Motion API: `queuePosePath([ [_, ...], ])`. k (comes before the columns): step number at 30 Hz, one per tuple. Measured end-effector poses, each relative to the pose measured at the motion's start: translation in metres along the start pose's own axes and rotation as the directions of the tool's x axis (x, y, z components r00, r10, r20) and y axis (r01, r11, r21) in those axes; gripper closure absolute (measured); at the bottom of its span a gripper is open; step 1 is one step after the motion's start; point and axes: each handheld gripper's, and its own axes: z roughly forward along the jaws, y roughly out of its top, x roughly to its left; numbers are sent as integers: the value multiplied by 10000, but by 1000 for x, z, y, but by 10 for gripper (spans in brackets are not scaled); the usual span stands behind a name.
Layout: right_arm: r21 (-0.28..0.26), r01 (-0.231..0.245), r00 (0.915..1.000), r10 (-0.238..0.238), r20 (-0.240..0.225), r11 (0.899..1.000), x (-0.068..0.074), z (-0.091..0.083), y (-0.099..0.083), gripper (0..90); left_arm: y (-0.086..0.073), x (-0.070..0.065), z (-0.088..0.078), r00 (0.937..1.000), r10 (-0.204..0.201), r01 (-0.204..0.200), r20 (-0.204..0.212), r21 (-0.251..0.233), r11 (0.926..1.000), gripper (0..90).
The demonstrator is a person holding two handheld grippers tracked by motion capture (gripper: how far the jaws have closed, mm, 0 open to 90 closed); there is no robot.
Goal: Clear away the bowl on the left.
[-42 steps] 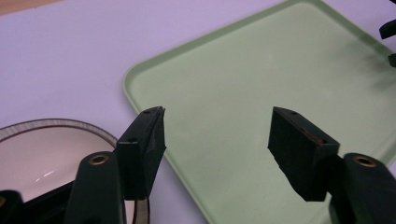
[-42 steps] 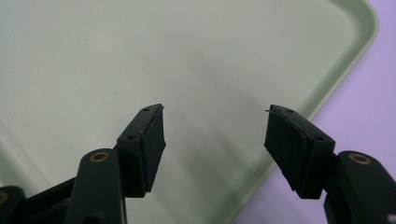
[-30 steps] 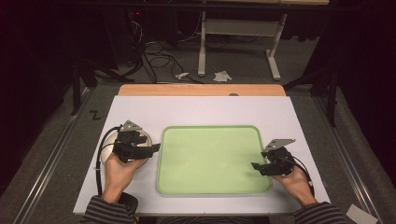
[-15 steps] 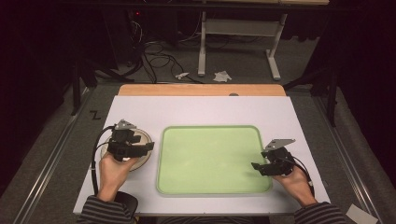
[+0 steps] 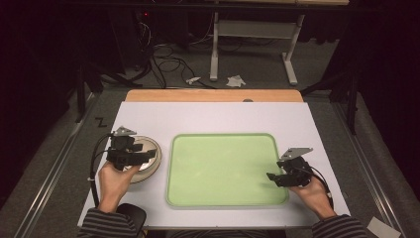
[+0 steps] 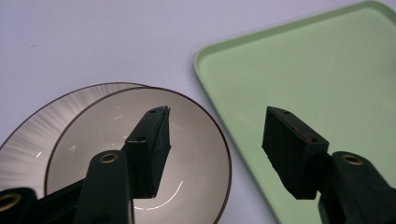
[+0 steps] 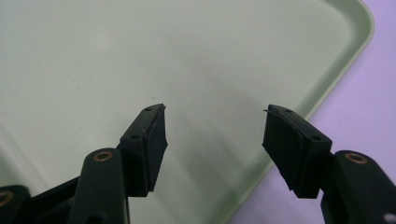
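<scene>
The white worktop [image 5: 218, 116] spreads out ahead of both my sets of fingers. The green tray [image 5: 223, 168] lies between them, bare inside. My right gripper [image 5: 277, 177] hovers over the tray's near right corner [image 7: 359, 28] with its fingers released and nothing between them.

The bowl [image 6: 140, 140] sits directly under my left gripper [image 6: 215, 135], resting on a plate [image 6: 32, 135] that peeks out beyond it, just beside the tray's left rim [image 6: 205, 70] but not touching it. My left fingers [image 6: 149, 144] have just been closing a little, yet they stand wide apart and are not gripping: one finger hangs above the bowl's hollow, the other over the tray's edge, so the bowl's rim lies roughly between them.

I judge the risk to be in the pinch. If I close askew on that smooth, glossy rim, the bowl could slip, tip, or drag the plate along. The tray's raised rim is close enough that my outer finger might catch it on the way down.
</scene>
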Motion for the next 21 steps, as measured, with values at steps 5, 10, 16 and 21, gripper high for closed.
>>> queuePosePath([
  [5,-6,-21,10000,21,-25,10000,0,0,0,408,3,9,0,9996,-158,157,-226,-56,9999,419],
  [10,-36,-40,10000,39,-49,10000,0,0,0,408,6,17,-1,9984,-389,380,-407,-226,9990,412],
  [16,-3,-24,10000,24,-35,10000,0,0,0,408,10,26,-3,9966,-502,473,-646,-459,9978,395],
  [21,-7,-25,10000,25,-40,10000,0,0,0,408,11,32,-2,9944,-489,440,-937,-534,9976,388],
])
